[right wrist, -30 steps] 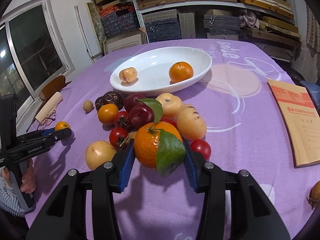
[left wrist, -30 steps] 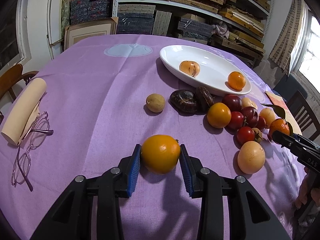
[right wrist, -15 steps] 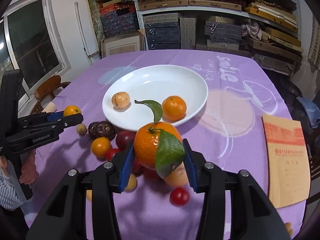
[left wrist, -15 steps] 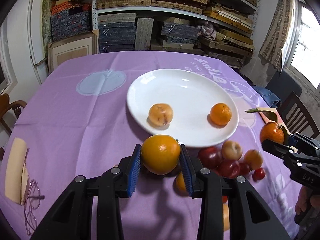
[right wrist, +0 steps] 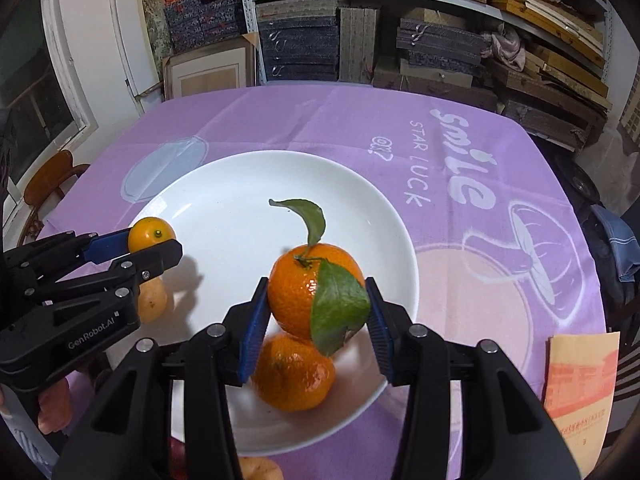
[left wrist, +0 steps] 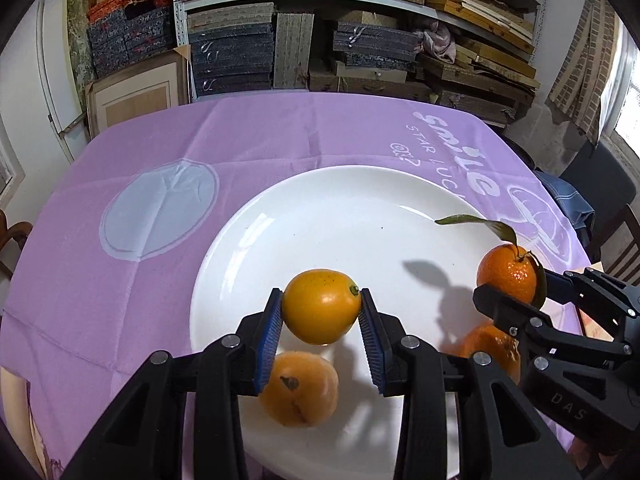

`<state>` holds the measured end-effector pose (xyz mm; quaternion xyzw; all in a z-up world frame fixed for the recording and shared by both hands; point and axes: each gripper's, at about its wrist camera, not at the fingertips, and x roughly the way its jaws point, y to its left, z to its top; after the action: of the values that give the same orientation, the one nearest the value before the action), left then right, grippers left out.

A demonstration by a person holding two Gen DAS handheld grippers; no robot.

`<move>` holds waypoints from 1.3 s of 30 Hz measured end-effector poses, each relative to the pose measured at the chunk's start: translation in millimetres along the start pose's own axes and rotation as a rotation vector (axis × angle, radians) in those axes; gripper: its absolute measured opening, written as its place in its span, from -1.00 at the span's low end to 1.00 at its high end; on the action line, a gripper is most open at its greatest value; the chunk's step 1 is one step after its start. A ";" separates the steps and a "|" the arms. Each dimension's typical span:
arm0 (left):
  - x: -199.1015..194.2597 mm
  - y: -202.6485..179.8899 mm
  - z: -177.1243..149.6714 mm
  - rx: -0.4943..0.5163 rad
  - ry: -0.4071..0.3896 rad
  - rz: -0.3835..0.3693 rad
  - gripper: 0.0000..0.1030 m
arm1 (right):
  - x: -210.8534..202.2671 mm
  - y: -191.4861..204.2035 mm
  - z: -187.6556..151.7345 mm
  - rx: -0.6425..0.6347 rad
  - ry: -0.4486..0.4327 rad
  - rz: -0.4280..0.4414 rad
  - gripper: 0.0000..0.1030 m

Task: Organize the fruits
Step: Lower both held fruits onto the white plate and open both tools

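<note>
My left gripper (left wrist: 320,312) is shut on a smooth yellow-orange fruit (left wrist: 322,306) and holds it above the white plate (left wrist: 340,208). Below it in the plate lies a pale orange fruit with a dark spot (left wrist: 298,390). My right gripper (right wrist: 316,300) is shut on a leafy mandarin (right wrist: 304,288), also above the white plate (right wrist: 224,188). A second mandarin (right wrist: 294,374) rests in the plate just under it. Each gripper shows in the other's view: the right one (left wrist: 516,284) at the right, the left one (right wrist: 150,238) at the left.
A purple printed cloth (left wrist: 160,132) covers the table. An orange paper envelope (right wrist: 580,380) lies at the right. Shelves with stacked boxes (left wrist: 360,40) stand behind the table. Fruit shows at the bottom edge (right wrist: 260,470). A chair (right wrist: 52,176) stands at the left.
Both grippers have carried their fruits forward from the loose fruit pile to above the plate. The pile, the glasses and the paper roll have dropped out of view.
</note>
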<state>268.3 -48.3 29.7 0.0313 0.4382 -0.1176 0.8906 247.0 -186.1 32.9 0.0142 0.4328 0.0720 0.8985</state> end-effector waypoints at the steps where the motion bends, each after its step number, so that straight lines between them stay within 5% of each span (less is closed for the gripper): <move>1: 4.7 1.6 1.7 -0.007 0.016 -0.010 -0.26 | 5.5 1.2 1.9 -0.005 0.010 0.000 -0.12; 8: 9.1 6.9 1.1 -0.028 0.033 -0.005 -0.25 | 19.7 2.0 2.8 -0.007 0.048 0.001 -0.11; 16: -43.8 38.7 -9.6 -0.088 -0.021 -0.006 -0.14 | -61.8 -11.4 -4.1 0.054 -0.096 0.045 -0.07; 20: -86.6 57.7 -38.8 -0.089 -0.086 0.040 0.15 | -119.0 -10.4 -47.3 0.083 -0.225 0.047 0.43; 28: -113.5 81.0 -127.2 -0.076 -0.108 0.130 0.17 | -159.6 -10.4 -155.6 0.209 -0.320 0.087 0.72; 33: -96.9 92.2 -154.3 -0.112 -0.091 0.140 0.17 | -155.5 -20.5 -191.9 0.256 -0.344 0.072 0.75; 39: -97.3 94.7 -154.5 -0.118 -0.124 0.106 0.17 | -147.8 -22.9 -192.3 0.260 -0.332 0.070 0.75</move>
<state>114.1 85.9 6.9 -0.0053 0.3862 -0.0462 0.9212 8.8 -236.7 25.3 0.1566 0.2839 0.0432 0.9450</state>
